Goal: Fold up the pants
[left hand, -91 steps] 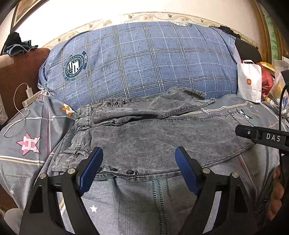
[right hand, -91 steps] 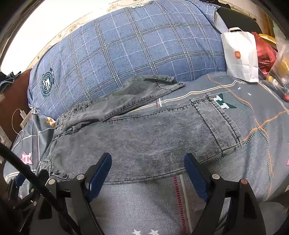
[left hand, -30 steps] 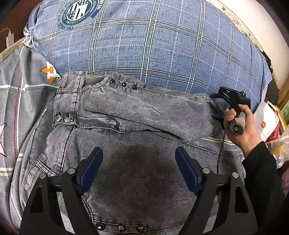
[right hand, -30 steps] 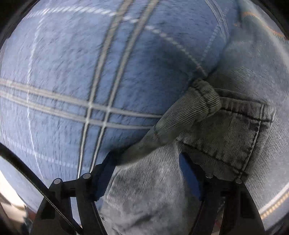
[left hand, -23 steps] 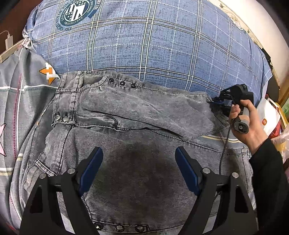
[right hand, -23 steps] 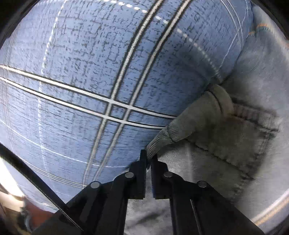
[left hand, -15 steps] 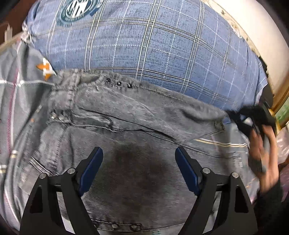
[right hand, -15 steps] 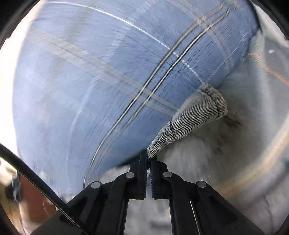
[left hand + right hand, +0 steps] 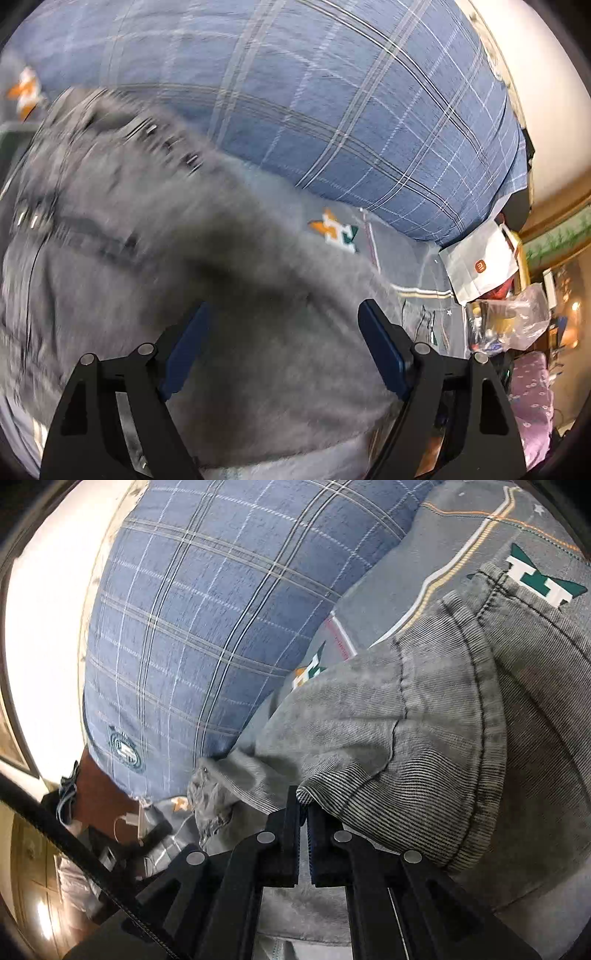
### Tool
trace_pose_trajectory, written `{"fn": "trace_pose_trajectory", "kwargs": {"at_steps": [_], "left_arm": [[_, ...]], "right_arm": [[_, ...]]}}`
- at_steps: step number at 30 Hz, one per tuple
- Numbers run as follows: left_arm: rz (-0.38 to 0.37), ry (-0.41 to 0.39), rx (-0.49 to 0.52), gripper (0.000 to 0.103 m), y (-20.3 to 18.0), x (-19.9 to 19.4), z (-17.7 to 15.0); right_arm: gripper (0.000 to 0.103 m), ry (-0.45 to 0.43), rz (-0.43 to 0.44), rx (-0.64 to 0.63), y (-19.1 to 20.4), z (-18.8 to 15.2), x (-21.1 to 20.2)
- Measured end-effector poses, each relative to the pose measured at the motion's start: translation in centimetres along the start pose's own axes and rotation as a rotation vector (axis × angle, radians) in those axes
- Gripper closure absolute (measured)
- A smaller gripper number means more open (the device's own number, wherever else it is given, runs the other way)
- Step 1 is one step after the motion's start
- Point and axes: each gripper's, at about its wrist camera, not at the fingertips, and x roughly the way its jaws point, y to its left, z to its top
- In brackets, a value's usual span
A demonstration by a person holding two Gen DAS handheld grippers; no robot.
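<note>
On my right wrist view the grey pants (image 9: 424,716) lie on the bed (image 9: 454,528) beside the blue plaid pillow (image 9: 207,602), long axis running from the waistband at lower left to the hem at right. My right hand-held gripper (image 9: 303,805) is clamped on a lifted leg hem, angled downward. My left hand-held gripper (image 9: 284,347) hovers spread apart over the blurred fabric, holding nothing.
</note>
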Motion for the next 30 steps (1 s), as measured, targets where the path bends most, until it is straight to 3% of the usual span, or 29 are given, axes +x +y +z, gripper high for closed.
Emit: {"fn": "trace_pose_trajectory", "kwargs": {"at_steps": [5, 7, 9, 11, 15, 21, 22, 24, 25, 28, 30], "left_arm": [[0.192, 0.122, -0.063, 0.021, -1.4, 6.7, 3.6], [0.231, 0.124, -0.107, 0.039, -0.9, 8.3, 4.4], [0.289, 0.131, -0.089, 0.084, -0.6, 9.5, 5.0], [0.293, 0.123, -0.13, 0.095, 0.2, 9.3, 5.0], [0.226, 0.087, -0.171, 0.1, 0.6, 6.9, 4.2], [0.141, 0.056, -0.194, 0.101, 0.9, 2.7, 2.6], [0.121, 0.045, -0.197, 0.101, 1.0, 1.8, 2.2], [0.092, 0.023, -0.198, 0.101, 1.3, 0.3, 1.4], [0.083, 0.016, -0.193, 0.101, 1.5, -0.3, 0.9], [0.055, 0.025, -0.203, 0.101, 2.5, -1.2, -0.2], [0.049, 0.036, -0.199, 0.101, 3.0, -1.2, -0.8]], "right_arm": [[0.096, 0.03, -0.005, 0.05, -1.2, 0.0, 1.0], [0.091, 0.041, -0.006, 0.089, -2.3, 0.0, 1.1], [0.08, 0.055, 0.009, 0.151, -3.6, 0.5, 0.9], [0.074, 0.05, 0.073, 0.239, -5.1, 0.7, 0.4], [0.071, 0.051, 0.135, 0.353, -7.1, 1.4, 0.1], [0.07, 0.052, 0.125, 0.362, -6.9, 1.5, -0.1], [0.066, 0.06, 0.124, 0.365, -6.7, 1.2, -0.2], [0.045, 0.082, 0.129, 0.387, -6.5, 0.3, -0.4], [0.03, 0.082, 0.115, 0.393, -6.4, 0.1, -0.3], [0.031, 0.043, 0.059, 0.376, -6.5, 0.2, -0.6], [0.037, 0.028, 0.055, 0.392, -6.9, 0.5, -0.7]]}}
